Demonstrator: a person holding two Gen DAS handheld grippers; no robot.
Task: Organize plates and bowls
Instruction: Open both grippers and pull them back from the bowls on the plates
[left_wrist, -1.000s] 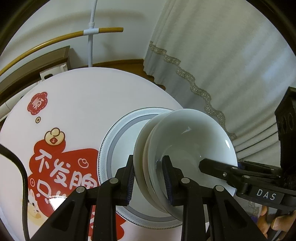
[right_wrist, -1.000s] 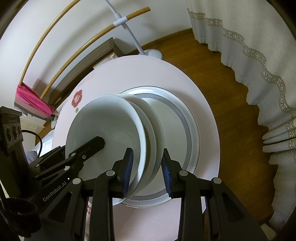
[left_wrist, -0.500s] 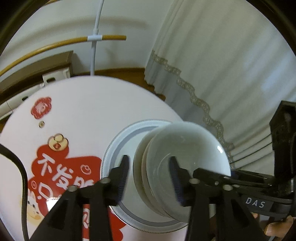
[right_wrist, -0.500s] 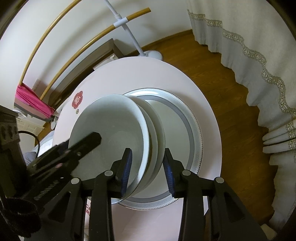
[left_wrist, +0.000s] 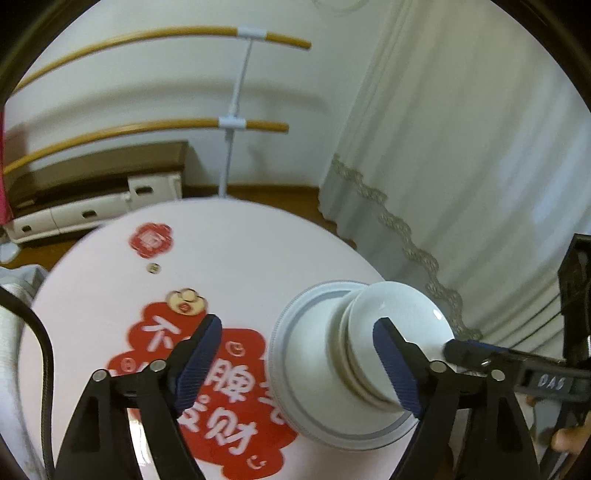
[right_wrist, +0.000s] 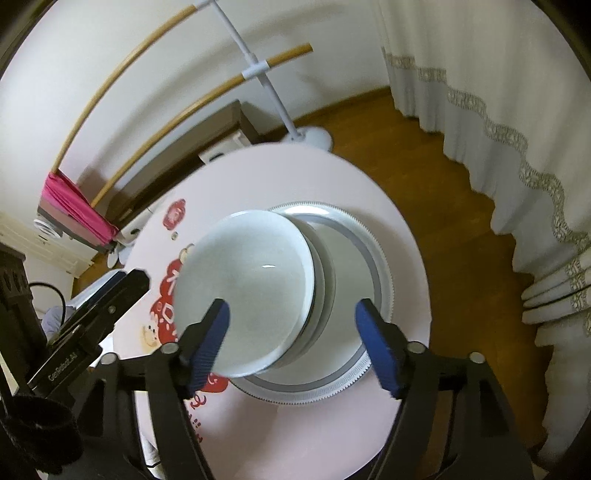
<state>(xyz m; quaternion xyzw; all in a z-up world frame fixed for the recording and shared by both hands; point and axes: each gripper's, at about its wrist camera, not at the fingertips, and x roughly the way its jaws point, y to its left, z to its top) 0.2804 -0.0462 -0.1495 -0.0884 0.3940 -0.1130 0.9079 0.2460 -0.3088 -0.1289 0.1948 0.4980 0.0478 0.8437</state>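
The left gripper (left_wrist: 295, 354) and right gripper (right_wrist: 291, 341) are both hanging with jaws spread wide, holding nothing. Beyond them, a stack of white ceramic bowls (right_wrist: 245, 291) is sitting on a grey-rimmed white plate (right_wrist: 364, 254), which is resting on the round pink table with red lettering (left_wrist: 229, 251).

Left wrist view: motion blur smears counter (left_wrist: 229, 236) print; bowl stack (left_wrist: 369, 343) partly behind a jaw. Right wrist view: plate (right_wrist: 354, 266) mostly covered by bowls, stack count unclear; counter's near edge behind the jaws.
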